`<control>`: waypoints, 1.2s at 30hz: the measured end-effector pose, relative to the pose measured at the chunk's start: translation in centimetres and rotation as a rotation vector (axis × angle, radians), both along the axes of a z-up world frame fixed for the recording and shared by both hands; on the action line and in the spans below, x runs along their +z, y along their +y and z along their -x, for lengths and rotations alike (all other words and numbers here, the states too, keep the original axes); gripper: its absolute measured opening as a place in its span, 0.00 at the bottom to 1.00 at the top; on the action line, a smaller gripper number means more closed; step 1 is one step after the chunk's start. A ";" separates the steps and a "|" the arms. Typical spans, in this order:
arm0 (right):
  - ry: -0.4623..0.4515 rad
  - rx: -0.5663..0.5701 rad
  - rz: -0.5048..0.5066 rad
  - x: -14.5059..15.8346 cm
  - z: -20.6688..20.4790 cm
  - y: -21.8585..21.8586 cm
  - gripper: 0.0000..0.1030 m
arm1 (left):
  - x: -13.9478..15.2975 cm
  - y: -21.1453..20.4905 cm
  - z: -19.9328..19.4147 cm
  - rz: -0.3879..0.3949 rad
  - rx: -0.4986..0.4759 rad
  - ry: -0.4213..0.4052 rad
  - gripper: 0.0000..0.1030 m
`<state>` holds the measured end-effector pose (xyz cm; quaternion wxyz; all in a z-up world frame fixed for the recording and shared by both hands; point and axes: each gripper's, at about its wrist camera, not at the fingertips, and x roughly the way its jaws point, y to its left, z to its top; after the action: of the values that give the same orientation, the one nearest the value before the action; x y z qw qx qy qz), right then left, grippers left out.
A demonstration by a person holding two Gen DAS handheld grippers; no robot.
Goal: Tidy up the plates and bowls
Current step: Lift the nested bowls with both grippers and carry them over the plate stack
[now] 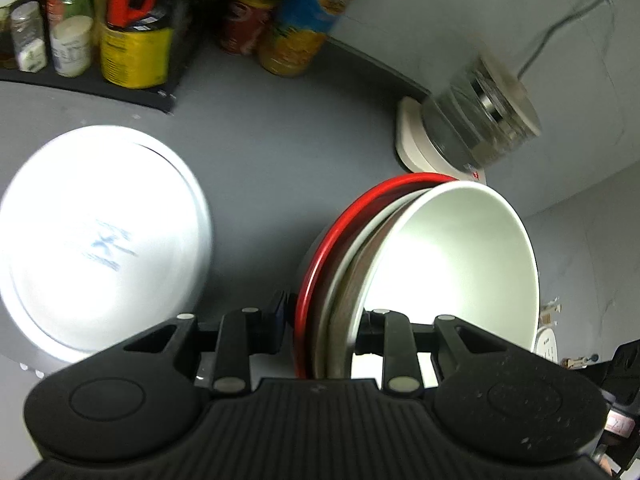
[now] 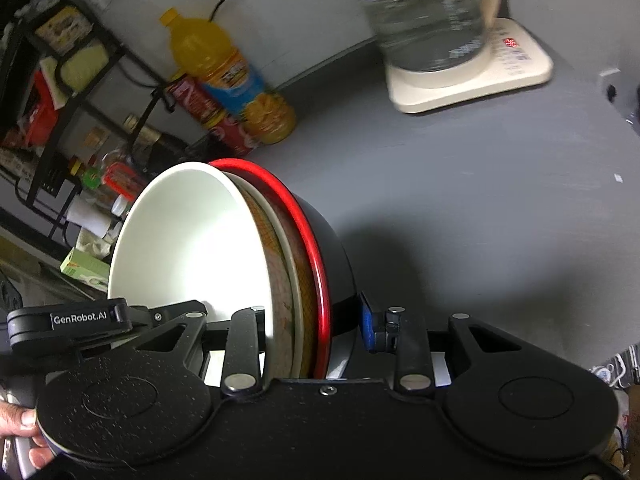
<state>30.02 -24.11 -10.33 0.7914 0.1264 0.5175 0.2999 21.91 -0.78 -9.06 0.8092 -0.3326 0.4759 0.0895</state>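
Note:
A nested stack of bowls (image 1: pixel 452 264) is held on edge above the grey counter: a white-lined bowl innermost, a brown patterned one, and a black bowl with a red rim (image 1: pixel 332 240) outermost. My left gripper (image 1: pixel 320 328) is shut on the stack's rim. My right gripper (image 2: pixel 316 332) is shut on the opposite rim of the same stack (image 2: pixel 192 240). The left gripper's body (image 2: pixel 68 320) shows at the left of the right wrist view. A white plate (image 1: pixel 100 240) with blue print lies on the counter to the left.
An electric glass kettle (image 2: pixel 432 16) on a cream base (image 2: pixel 500 76) stands at the back right. An orange juice bottle (image 2: pixel 224 68) and red cans (image 2: pixel 208 112) stand by the wall. A black rack (image 1: pixel 80 40) holds jars and spice bottles.

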 end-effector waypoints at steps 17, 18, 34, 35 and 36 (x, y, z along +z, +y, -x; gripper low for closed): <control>0.013 0.026 0.022 0.0 3.6 12.7 0.30 | -0.4 14.1 3.9 0.022 0.038 -0.002 0.27; 0.016 0.023 0.024 -0.2 3.7 13.2 0.30 | -0.5 14.8 4.0 0.026 0.036 0.000 0.27; 0.049 -0.040 0.074 -2.4 5.5 17.8 0.30 | -3.9 20.7 4.4 0.049 -0.045 0.060 0.27; 0.055 -0.047 0.079 -2.6 5.5 17.9 0.30 | -4.1 20.8 4.2 0.051 -0.052 0.065 0.27; 0.063 -0.054 0.083 -2.8 5.5 17.9 0.30 | -4.3 20.9 4.1 0.054 -0.057 0.070 0.27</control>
<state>24.52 -6.16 -13.09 0.7871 0.1165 0.5505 0.2526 17.80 20.14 -13.39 0.7851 -0.3373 0.5154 0.0648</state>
